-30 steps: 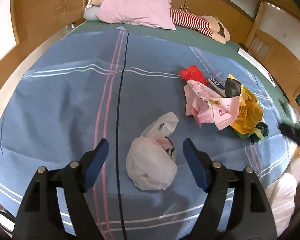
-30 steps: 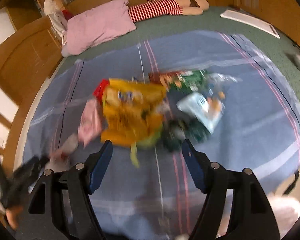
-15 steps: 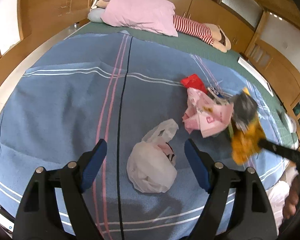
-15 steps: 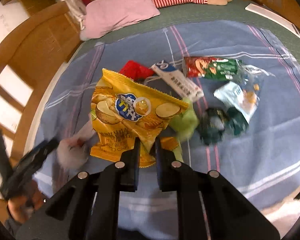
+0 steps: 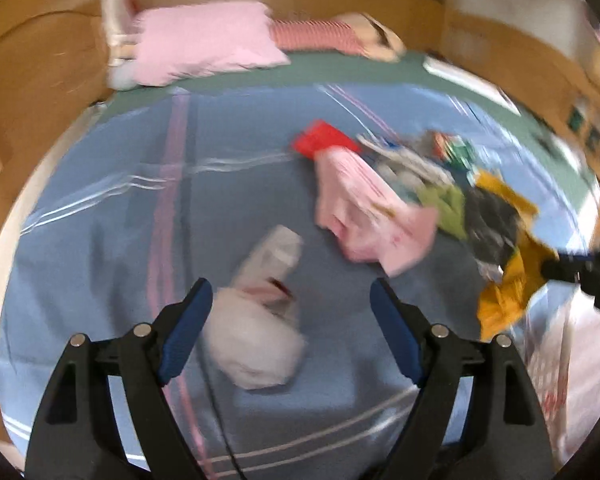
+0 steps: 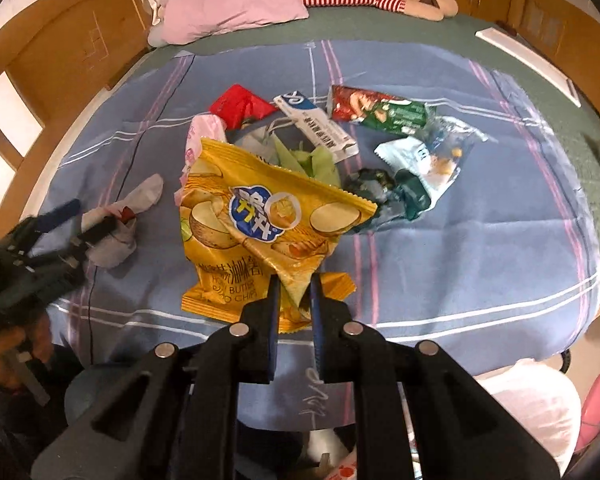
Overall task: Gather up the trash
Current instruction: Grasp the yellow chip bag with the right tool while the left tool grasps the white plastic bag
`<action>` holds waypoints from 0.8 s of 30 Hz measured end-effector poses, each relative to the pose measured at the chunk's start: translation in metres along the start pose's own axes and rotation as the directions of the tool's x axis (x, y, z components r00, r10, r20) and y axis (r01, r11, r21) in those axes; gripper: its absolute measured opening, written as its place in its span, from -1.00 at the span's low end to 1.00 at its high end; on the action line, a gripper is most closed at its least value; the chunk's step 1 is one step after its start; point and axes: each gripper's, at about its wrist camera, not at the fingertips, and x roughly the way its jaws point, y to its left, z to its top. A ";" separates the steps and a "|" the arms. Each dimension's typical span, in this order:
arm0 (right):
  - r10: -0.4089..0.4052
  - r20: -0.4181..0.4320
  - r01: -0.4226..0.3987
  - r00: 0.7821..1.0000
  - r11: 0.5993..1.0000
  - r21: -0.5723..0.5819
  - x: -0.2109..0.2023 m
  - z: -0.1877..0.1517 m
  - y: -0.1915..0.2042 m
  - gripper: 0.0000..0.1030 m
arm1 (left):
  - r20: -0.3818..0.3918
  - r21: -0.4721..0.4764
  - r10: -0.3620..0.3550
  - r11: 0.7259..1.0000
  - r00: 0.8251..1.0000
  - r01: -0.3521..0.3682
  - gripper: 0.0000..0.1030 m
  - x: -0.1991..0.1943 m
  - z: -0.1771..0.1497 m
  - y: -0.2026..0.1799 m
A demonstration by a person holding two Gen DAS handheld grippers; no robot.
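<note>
Collection is at the carrying step. The right gripper (image 6: 294,300), jaws pinched narrow, clamps the bottom corner of a crumpled yellow foil crisp packet (image 6: 260,224), which hangs lifted in front of the camera above a blue checked bedspread (image 6: 460,260). In the left wrist view the same packet dangles at the far right, clear of the pile.

The left gripper (image 5: 290,320) stands wide and holds nothing. It hovers over a white crumpled plastic bag (image 5: 256,344) that lies on the spread below the gap, nearer the left pad; that view is smeared, so I cannot tell whether a pad touches it.

Much trash is uncollected, so the task looks early: a pink printed plastic wrapper (image 5: 364,212), a red flat packet (image 6: 240,106), a white-and-blue oblong box (image 6: 316,126), a red-and-green snack wrapper (image 6: 380,114), a pale blue torn sachet (image 6: 420,160) and a dark green scrunched wrapper (image 6: 392,194), all close together mid-spread.

Next, I judge, the packet needs a receptacle. If the white bag is that receptacle, the left tongs should drop, catch 1 layer of its mouth and lift it open, while the right brings the packet over the opening. The thin foil corner could slip if swung fast.
</note>
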 end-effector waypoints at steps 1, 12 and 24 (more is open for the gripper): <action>0.004 -0.005 -0.004 1.000 1.000 0.001 0.001 -0.001 0.001 -0.71 | -0.038 -0.002 -0.010 1.000 0.999 0.010 0.45 0.007 -0.002 -0.001; 0.013 -0.036 -0.013 0.999 1.000 -0.011 0.012 -0.006 0.010 -0.70 | -0.186 -0.199 -0.026 0.980 0.982 -0.012 0.26 0.028 -0.013 0.043; -0.011 -0.059 0.010 0.998 1.000 -0.004 0.025 -0.008 0.009 -0.42 | -0.170 -0.345 -0.076 0.939 0.982 0.013 0.41 0.025 -0.020 0.073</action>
